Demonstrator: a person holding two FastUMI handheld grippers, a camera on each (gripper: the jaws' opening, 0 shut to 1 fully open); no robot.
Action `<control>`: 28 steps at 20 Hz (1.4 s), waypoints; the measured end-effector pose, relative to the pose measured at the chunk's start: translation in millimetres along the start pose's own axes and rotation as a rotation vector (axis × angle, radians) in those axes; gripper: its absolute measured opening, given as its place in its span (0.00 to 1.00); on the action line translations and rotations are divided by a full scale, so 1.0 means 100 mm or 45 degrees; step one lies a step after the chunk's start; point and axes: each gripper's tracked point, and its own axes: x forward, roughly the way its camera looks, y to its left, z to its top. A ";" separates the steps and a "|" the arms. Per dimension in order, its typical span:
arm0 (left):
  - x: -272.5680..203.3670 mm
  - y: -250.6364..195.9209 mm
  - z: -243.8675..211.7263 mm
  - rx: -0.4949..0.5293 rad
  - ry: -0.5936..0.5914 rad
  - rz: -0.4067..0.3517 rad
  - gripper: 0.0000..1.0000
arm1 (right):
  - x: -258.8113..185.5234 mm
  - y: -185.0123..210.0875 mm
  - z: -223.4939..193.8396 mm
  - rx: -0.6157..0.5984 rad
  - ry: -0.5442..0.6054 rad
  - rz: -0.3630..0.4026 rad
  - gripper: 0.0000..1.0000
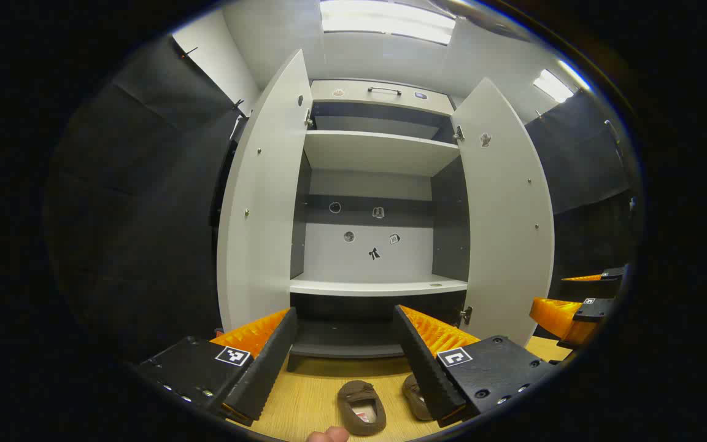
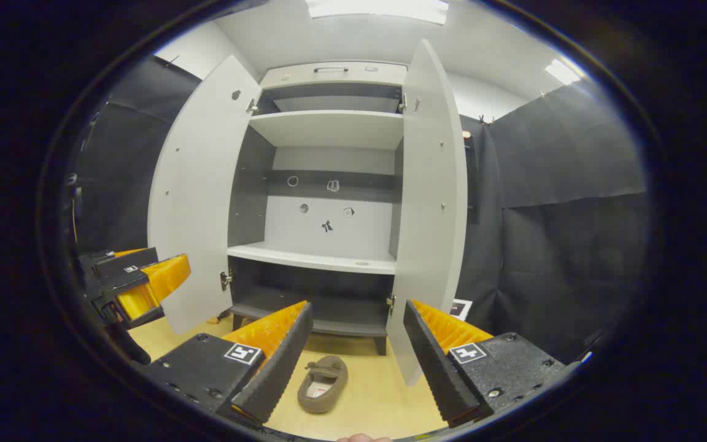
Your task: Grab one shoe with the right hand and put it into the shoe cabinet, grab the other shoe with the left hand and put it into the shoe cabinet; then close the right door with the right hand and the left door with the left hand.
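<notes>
The shoe cabinet [image 1: 384, 153] stands tall in front of me, smooth pale panels with darker grey inner sides, flat shelves and small stickers on its back wall. Its left door [image 1: 264, 202] and right door [image 1: 507, 215] both swing wide open, plain flat slabs with little metal hinges. Black cloth hangs on either side of the booth, and the floor [image 1: 323, 380] is light wood grain under white ceiling lights.

My left gripper [image 1: 344, 362] is spread wide with nothing between its ridged, wedge-shaped fingers. My right gripper [image 2: 356, 362] is likewise wide and empty, and in the left gripper view it shows at the right edge.

On the floor just before the cabinet lie two soft brown slipper-like shoes. One shoe [image 1: 361, 406] rests between my left fingers' line of sight, long axis running toward the cabinet, toe end toward it. The other shoe [image 1: 415, 396] sits just beside it, partly hidden behind my finger.
</notes>
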 end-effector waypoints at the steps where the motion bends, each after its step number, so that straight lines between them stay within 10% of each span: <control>1: 0.01 0.01 0.01 0.004 -0.004 -0.001 0.94 | -0.01 -0.02 0.00 0.006 -0.006 -0.008 0.96; 28: 0.03 0.15 -0.07 -0.015 0.009 0.057 0.94 | 0.26 0.13 -0.12 -0.019 0.063 0.064 0.95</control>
